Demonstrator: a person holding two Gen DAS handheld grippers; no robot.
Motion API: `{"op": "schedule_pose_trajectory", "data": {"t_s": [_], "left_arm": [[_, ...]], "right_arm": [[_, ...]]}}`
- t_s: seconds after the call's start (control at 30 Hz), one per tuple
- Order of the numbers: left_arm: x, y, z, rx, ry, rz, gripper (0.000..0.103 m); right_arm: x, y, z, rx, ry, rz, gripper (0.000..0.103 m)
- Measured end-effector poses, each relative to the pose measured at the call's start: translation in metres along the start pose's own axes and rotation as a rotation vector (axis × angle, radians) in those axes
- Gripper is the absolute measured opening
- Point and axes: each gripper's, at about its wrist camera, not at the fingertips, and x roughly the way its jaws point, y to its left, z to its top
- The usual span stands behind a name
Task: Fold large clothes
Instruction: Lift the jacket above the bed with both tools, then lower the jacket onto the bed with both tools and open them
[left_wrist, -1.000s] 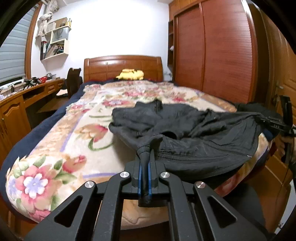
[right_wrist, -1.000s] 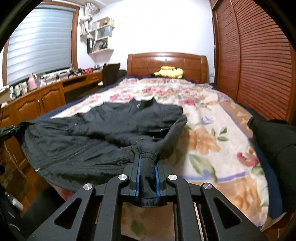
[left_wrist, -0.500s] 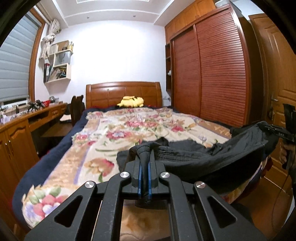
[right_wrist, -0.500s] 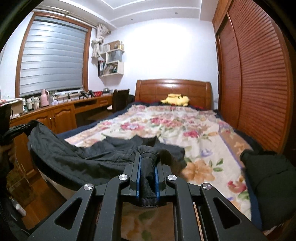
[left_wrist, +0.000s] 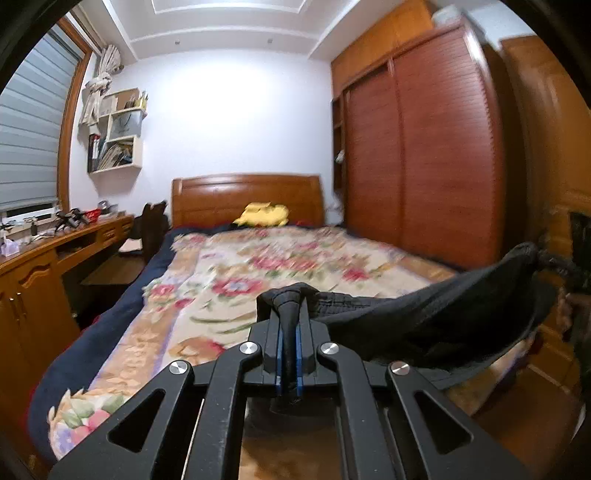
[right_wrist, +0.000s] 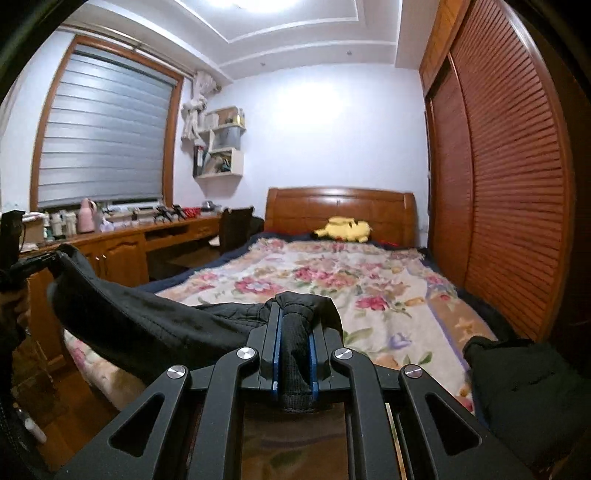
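A black jacket (left_wrist: 436, 325) hangs stretched between both grippers, lifted above the foot of the bed (left_wrist: 258, 280) with its floral blanket. My left gripper (left_wrist: 289, 325) is shut on one bunched corner of the jacket. My right gripper (right_wrist: 295, 332) is shut on the other bunched corner of the jacket (right_wrist: 147, 325). In the left wrist view the right gripper (left_wrist: 561, 266) shows at the far right edge; in the right wrist view the left gripper (right_wrist: 26, 262) shows at the far left edge. The jacket's lower part is hidden below the grippers.
A wooden wardrobe (left_wrist: 424, 155) with slatted doors runs along the bed's right side. A wooden desk (right_wrist: 122, 247) with bottles stands left under the window. A yellow plush toy (right_wrist: 343, 229) lies at the headboard. Another dark garment (right_wrist: 517, 380) lies on the bed's near right corner.
Both grippers have risen with the jacket: it lay spread on the blanket a second ago and now hangs lifted off the bed, taut between them.
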Motion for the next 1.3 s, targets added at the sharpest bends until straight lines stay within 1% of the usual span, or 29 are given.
{"op": "schedule_pose_trajectory", "data": {"t_s": [0.03, 0.13, 0.2, 0.33, 0.43, 0.5, 0.6, 0.67, 0.73, 0.77, 0.83, 0.9, 1.03, 1.1, 1.17, 1.2, 1.23, 1.27, 1.3], "left_arm": [[0.009, 0.000, -0.004, 0.003, 0.019, 0.011, 0.005], [0.059, 0.011, -0.025, -0.006, 0.123, 0.039, 0.005], [0.082, 0.016, -0.042, -0.007, 0.174, 0.055, 0.005], [0.122, 0.025, -0.076, -0.021, 0.275, 0.070, 0.005], [0.156, 0.034, -0.095, -0.043, 0.350, 0.068, 0.005], [0.170, 0.034, -0.100, -0.047, 0.372, 0.069, 0.005], [0.194, 0.037, -0.096, -0.046, 0.383, 0.071, 0.006], [0.213, 0.041, -0.086, -0.055, 0.384, 0.068, 0.006], [0.227, 0.043, -0.076, -0.050, 0.379, 0.077, 0.006], [0.236, 0.043, -0.070, -0.044, 0.375, 0.088, 0.006], [0.250, 0.045, -0.061, -0.040, 0.369, 0.102, 0.006], [0.267, 0.048, -0.050, -0.042, 0.363, 0.117, 0.006], [0.297, 0.052, -0.037, -0.040, 0.357, 0.140, 0.006], [0.306, 0.055, -0.038, -0.052, 0.360, 0.141, 0.006], [0.313, 0.056, -0.046, -0.066, 0.391, 0.137, 0.006], [0.316, 0.055, -0.050, -0.065, 0.408, 0.135, 0.008], [0.317, 0.054, -0.056, -0.058, 0.423, 0.138, 0.012], [0.317, 0.051, -0.059, -0.045, 0.427, 0.151, 0.018], [0.315, 0.050, -0.061, -0.035, 0.422, 0.164, 0.023]], "right_arm": [[0.013, 0.000, -0.002, 0.002, 0.024, -0.001, 0.011], [0.055, 0.005, -0.009, -0.016, 0.106, -0.007, 0.011], [0.085, 0.005, -0.024, -0.022, 0.164, -0.016, 0.011], [0.142, 0.007, -0.070, -0.034, 0.305, -0.006, 0.012], [0.178, 0.007, -0.098, -0.048, 0.383, -0.006, 0.012], [0.197, 0.006, -0.107, -0.040, 0.413, -0.002, 0.012], [0.220, 0.002, -0.101, -0.019, 0.411, 0.000, 0.012], [0.232, 0.001, -0.088, -0.014, 0.398, -0.005, 0.012], [0.254, -0.003, -0.076, -0.018, 0.388, -0.025, 0.012], [0.271, -0.014, -0.075, -0.016, 0.387, -0.032, 0.012], [0.300, -0.016, -0.066, -0.012, 0.389, -0.048, 0.012], [0.323, -0.017, -0.069, -0.015, 0.394, -0.064, 0.012], [0.368, -0.025, -0.062, 0.010, 0.402, -0.095, 0.012], [0.385, -0.031, -0.069, 0.022, 0.408, -0.110, 0.012], [0.398, -0.030, -0.076, 0.034, 0.417, -0.111, 0.012], [0.405, -0.030, -0.079, 0.044, 0.433, -0.102, 0.013], [0.410, -0.030, -0.085, 0.051, 0.449, -0.092, 0.013], [0.413, -0.028, -0.091, 0.049, 0.460, -0.088, 0.013], [0.417, -0.029, -0.090, 0.046, 0.465, -0.089, 0.014]]}}
